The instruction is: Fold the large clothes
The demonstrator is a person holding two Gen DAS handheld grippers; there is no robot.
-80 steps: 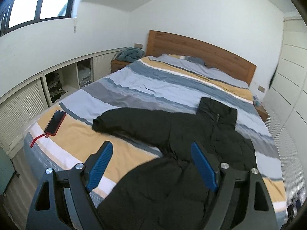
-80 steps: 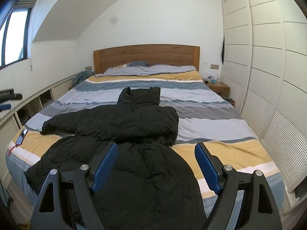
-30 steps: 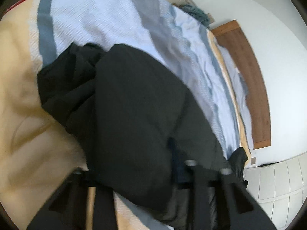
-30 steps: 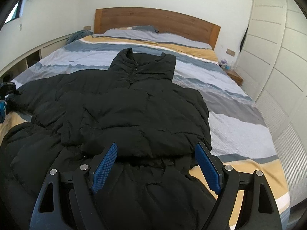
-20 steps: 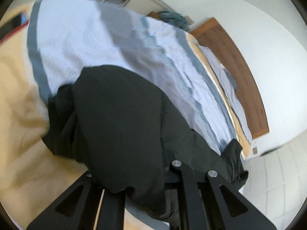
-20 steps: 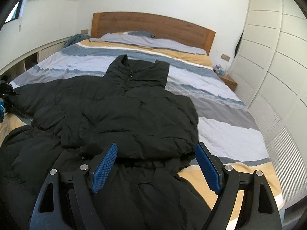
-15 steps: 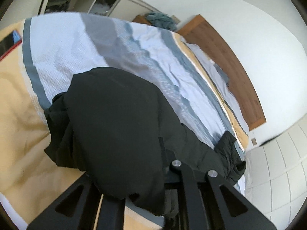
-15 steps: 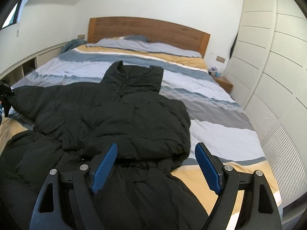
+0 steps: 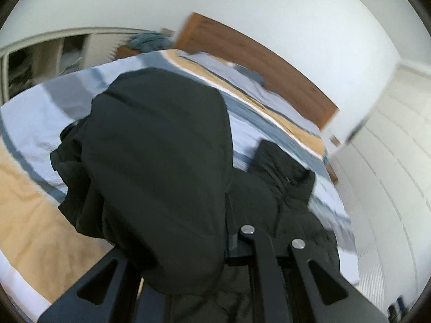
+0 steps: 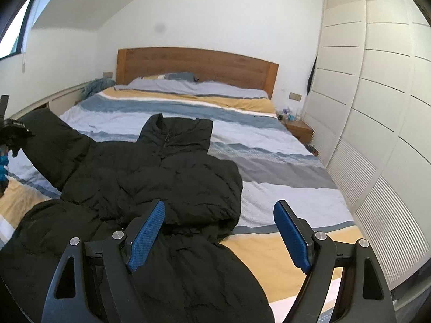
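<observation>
The left gripper (image 9: 229,242) has its jaws together, clamped on the cuff end of the left sleeve (image 9: 159,167) of the black padded winter jacket (image 10: 167,177), and the sleeve hangs lifted off the bed, bulging up in front of the left wrist camera. In the right wrist view the same sleeve (image 10: 51,145) rises from the jacket's shoulder toward the frame's left edge, where the left gripper (image 10: 8,140) shows only in part. The right gripper (image 10: 218,234) has its blue ribbed pads (image 10: 146,231) wide apart with nothing between them, hovering over the jacket's waist.

Taking the jacket as landmark: it lies face up, zipped, on the striped blue, grey and yellow duvet (image 10: 269,167), collar toward the wooden headboard (image 10: 196,64), hem toward the cameras. Its other sleeve looks already folded across the chest.

What could go wrong, as I judge it:
- The pinch seems to hold only slippery shell fabric near the cuff; a quick swing across could pull it free, and the sleeve would drop in a heap.
- Nothing pins the body, so dragging the sleeve may tow the whole jacket sideways and disturb the fold on the chest.
- Puffy filling springs back; a sleeve laid down without pressing may slide off the chest.
- The left view is mostly blocked by the sleeve, so the landing spot is poorly seen from there.
</observation>
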